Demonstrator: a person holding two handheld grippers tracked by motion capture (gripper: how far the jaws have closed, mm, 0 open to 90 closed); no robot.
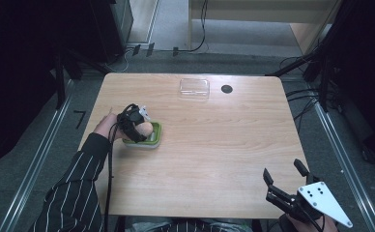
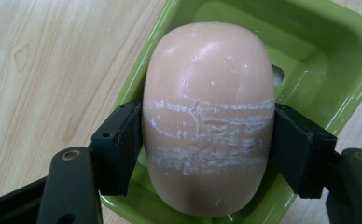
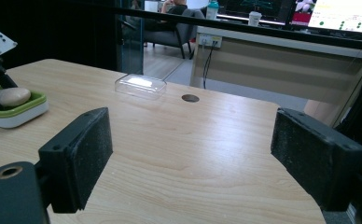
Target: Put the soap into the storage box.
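We see the soap (image 2: 208, 121), a pink oval bar w/ white scuff lines, lying in the green dish (image 2: 330, 70). The dish sits on the table (image 1: 214, 159) toward its left edge. The left gripper (image 1: 133, 126) is over the dish, its pads (image 2: 118, 147) on either side of the bar at mid-length; the left pad looks just off the bar and the right one right at it, so the jaws are narrow around the soap, not pressing as far as we can tell. The clear lid (image 1: 194, 88) lies well behind the dish, near the far edge, w/ a dark hole (image 1: 226, 89) just beside it. The right gripper (image 1: 283, 175) is well apart from the dish, at the near right corner, jaws wide, nothing btw them.
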